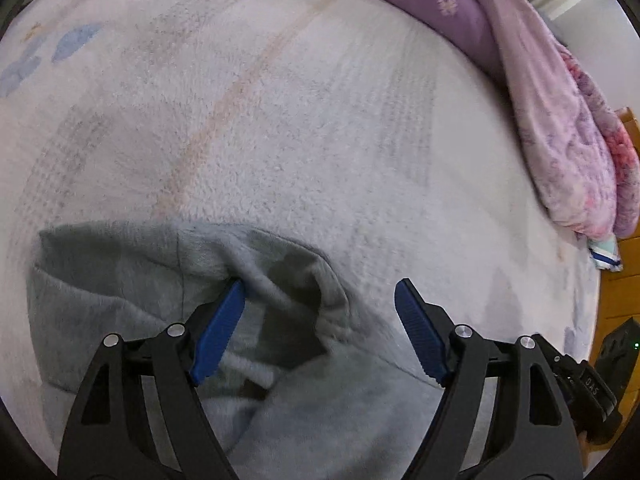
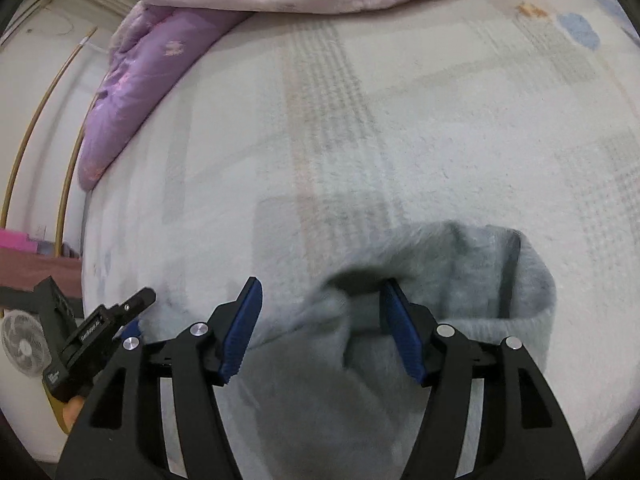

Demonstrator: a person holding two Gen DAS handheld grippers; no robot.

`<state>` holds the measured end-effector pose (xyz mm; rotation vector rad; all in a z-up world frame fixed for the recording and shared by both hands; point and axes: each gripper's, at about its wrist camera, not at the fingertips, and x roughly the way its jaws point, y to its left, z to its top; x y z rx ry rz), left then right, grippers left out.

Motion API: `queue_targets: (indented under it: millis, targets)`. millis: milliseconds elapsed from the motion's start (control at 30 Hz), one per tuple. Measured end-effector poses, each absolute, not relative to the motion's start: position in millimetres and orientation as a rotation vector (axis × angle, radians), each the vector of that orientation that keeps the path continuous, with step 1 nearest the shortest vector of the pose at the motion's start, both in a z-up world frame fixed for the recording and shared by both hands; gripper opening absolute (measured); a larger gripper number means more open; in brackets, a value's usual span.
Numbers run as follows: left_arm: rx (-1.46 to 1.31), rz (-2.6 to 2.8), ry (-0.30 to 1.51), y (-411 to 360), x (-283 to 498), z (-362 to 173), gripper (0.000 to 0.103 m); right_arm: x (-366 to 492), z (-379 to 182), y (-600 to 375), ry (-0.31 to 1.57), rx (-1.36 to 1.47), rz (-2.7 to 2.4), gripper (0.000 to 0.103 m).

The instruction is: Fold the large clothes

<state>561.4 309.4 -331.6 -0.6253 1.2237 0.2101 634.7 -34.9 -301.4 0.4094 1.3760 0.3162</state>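
A light grey hooded sweatshirt lies on a white fleece blanket on a bed. Its hood and white drawstring face the left gripper, which is open just above the neck opening, the left pad touching the hood's edge. In the right wrist view the same sweatshirt fills the lower middle, hood at the right. The right gripper is open over the collar fold, holding nothing. The left gripper also shows in the right wrist view at the lower left.
A purple quilt and a pink floral blanket are piled along the bed's far side. A wooden floor lies past the bed's edge. A small fan stands on the floor at the left.
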Motion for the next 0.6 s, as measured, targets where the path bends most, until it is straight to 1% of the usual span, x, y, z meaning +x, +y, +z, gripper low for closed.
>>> queue_targets:
  millis: [33,67,100,133,167,200,300,367,500,600]
  targets:
    - [-0.592,0.219,1.223,307,562,-332,0.058,635,-306,-37,1.383,0.428,0.314,0.059]
    - [-0.554,0.234,1.221,307,562,-332,0.048,635,-312,-40,1.390,0.455,0.316,0.056]
    - [-0.544,0.213,1.209,307,560,-330,0.028,632,-313,-44,1.374,0.467,0.310,0.036]
    - [-0.549,0.188,1.198,309,557,-329,0.011,630,-313,-46,1.361,0.477,0.324,0.023]
    - [-0.542,0.176,1.186,309,553,-325,0.010,627,-314,-49,1.355,0.509,0.367,0.017]
    - [-0.546,0.164,1.168,311,547,-320,0.008,622,-309,-51,1.336,0.501,0.369,0.015]
    - [-0.565,0.141,1.098,312,529,-301,0.006,605,-288,-48,1.259,0.419,0.398,0.012]
    - [-0.569,0.115,1.048,310,511,-279,0.006,593,-270,-52,1.215,0.432,0.417,0.010]
    - [-0.605,0.062,0.962,311,469,-240,0.005,563,-230,-63,1.129,0.457,0.464,0.010]
    - [-0.580,0.017,0.908,304,414,-205,0.005,536,-202,-68,1.088,0.470,0.501,0.010]
